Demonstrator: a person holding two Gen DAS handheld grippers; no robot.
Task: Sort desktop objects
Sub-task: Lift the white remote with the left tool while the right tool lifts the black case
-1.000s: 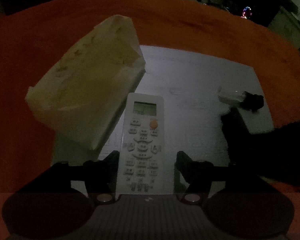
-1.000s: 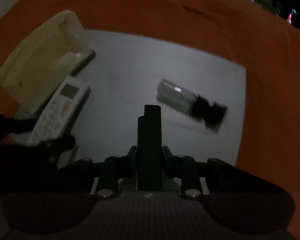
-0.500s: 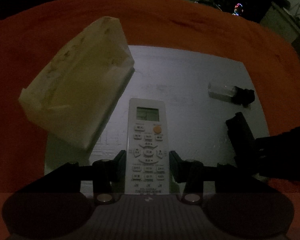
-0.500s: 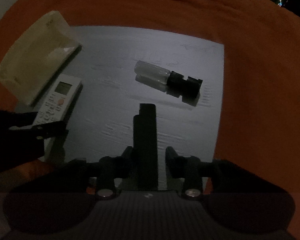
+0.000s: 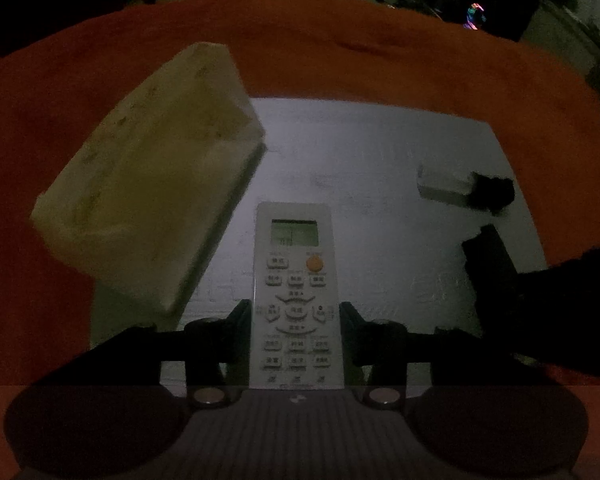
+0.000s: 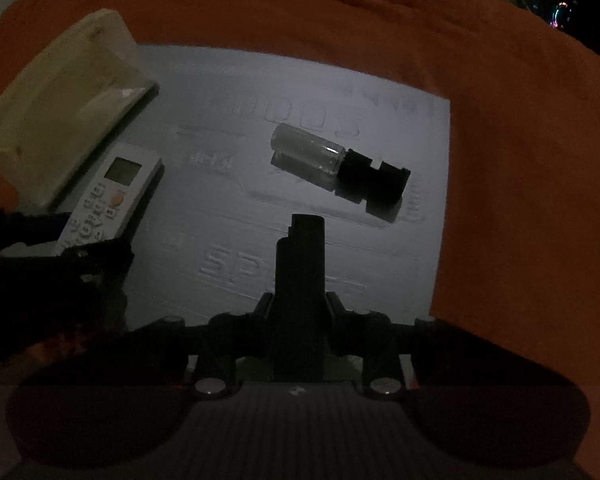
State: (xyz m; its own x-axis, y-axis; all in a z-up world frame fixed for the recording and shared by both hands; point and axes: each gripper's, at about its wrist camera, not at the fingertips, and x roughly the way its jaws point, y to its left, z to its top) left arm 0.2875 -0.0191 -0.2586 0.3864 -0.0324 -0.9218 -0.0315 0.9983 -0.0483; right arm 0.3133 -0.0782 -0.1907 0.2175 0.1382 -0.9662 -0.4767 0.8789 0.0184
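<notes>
White remote (image 5: 296, 300) sits clamped in the left gripper (image 5: 296, 320) on the grey mat (image 5: 380, 160); the right gripper (image 6: 300, 308), whose jaws just closed further, grips a black bar (image 6: 302, 264). Farther lies a small bottle (image 6: 340, 160), and far left a pale box (image 5: 148, 176).

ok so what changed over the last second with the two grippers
The left gripper closed from wide apart onto the white remote. The right gripper has just been closing again on the black bar, still gripped. The tissue pack, the clear bottle and the white mat stayed put.
</notes>
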